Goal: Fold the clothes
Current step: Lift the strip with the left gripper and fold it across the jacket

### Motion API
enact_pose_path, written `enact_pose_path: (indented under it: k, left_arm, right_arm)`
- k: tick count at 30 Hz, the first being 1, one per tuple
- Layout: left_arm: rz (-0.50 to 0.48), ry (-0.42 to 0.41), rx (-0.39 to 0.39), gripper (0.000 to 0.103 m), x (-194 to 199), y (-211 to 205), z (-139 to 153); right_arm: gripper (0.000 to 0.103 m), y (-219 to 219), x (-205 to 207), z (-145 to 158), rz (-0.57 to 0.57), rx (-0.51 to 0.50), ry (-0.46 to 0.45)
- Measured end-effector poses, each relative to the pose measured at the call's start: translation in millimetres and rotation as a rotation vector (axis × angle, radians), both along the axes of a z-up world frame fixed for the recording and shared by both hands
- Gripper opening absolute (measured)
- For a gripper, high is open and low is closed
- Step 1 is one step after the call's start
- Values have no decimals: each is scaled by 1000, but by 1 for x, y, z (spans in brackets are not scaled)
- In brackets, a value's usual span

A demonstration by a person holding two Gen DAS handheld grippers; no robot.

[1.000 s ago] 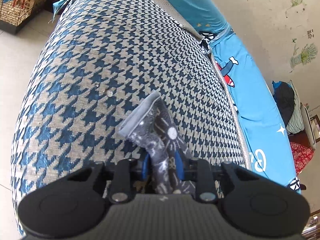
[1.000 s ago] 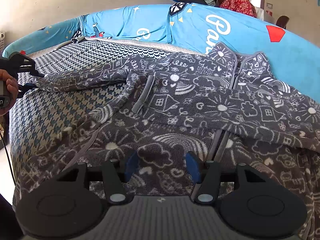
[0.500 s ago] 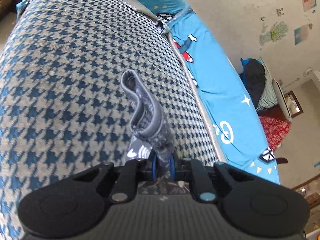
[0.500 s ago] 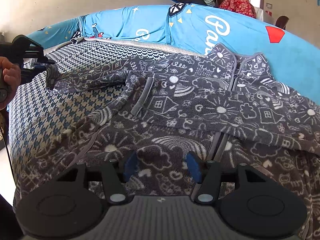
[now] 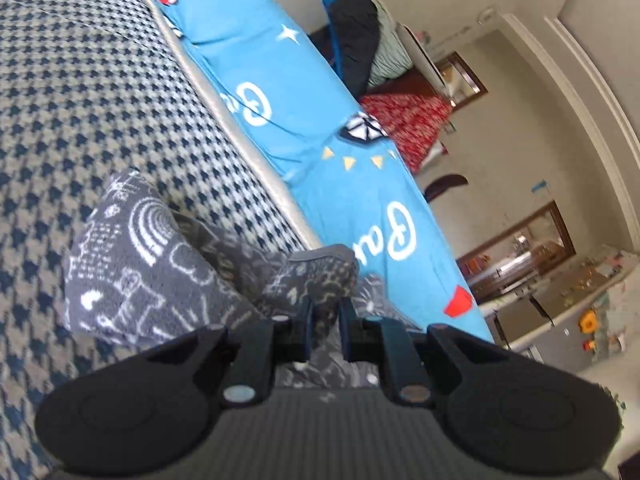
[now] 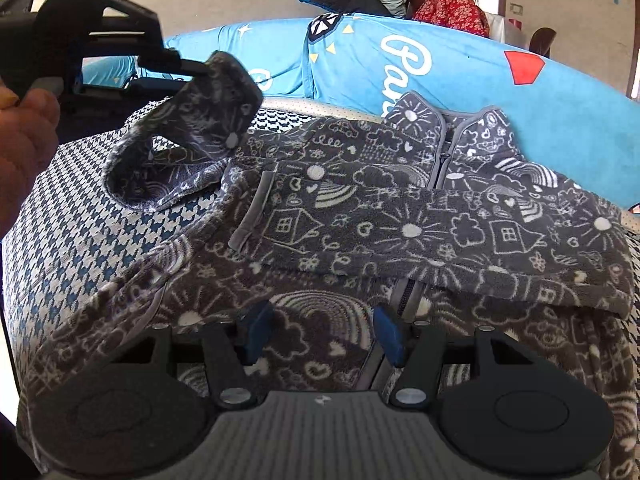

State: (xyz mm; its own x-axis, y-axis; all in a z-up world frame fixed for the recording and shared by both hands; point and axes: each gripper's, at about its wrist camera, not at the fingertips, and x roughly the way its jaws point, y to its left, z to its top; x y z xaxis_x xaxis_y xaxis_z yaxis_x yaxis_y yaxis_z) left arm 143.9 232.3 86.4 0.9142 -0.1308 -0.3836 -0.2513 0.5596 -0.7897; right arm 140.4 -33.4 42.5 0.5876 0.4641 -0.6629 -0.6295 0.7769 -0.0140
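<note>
Fleece jacket (image 6: 400,240), dark grey with white doodle print, lies spread on a bed with a houndstooth cover (image 6: 80,248), its zip front up and one sleeve already laid across the chest.

Left wrist view: the left tongs (image 5: 325,312) are clamped on the cuff of the other sleeve (image 5: 316,276), pads pressed together on the fabric. The sleeve trails off to the left as a raised fold over the houndstooth cover (image 5: 80,100). A second ago the camera looked almost straight down at the cover with the cuff standing up from the tongs; now it faces across the bed toward the blue bedsheet (image 5: 320,184) and the room beyond, so the hand has swung and lifted, carrying the cuff with it.

Right wrist view: the right tongs (image 6: 320,332) stand apart, low over the jacket's hem near the zip, holding nothing; whether the pads rest on the fleece cannot be told. At upper left the left tongs (image 6: 192,67), held in a person's hand (image 6: 24,136), carry the sleeve cuff (image 6: 224,92) up off the bed, the sleeve looping below. A second ago that cuff lay far out at the bed's left edge; it is now much nearer the body. By this reading the second sleeve fold is under way, with laying the sleeve across the chest still to do.
</note>
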Motion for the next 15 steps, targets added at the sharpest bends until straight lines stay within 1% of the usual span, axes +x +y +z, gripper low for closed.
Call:
enact_pose_path:
  k: [2, 5, 7, 8, 9, 10, 13, 15]
  left_arm:
    - [-65, -12, 0, 13, 4, -22, 1]
    - [-147, 8, -11, 15, 6, -41, -3]
    - [-176, 19, -21, 22, 7, -43, -5]
    - [-189, 23, -24, 35, 7, -44, -6]
    - [-190, 26, -19, 48, 6, -44, -7]
    - [-179, 24, -6, 51, 3, -43, -6]
    - [-142, 24, 29, 52, 1, -34, -2]
    - [-115, 28, 31, 55, -1, -28, -2]
  right_arm:
    - [55, -3, 3, 2, -8, 19, 10]
    - [55, -8, 7, 7, -28, 58, 9]
    - [55, -13, 13, 11, -43, 98, 19]
    - [55, -16, 16, 13, -52, 124, 34]
    - [55, -18, 19, 15, -62, 151, 49]
    - [55, -21, 22, 16, -72, 177, 67]
    - [55, -28, 31, 16, -104, 247, 127]
    - [55, -29, 35, 15, -110, 281, 142]
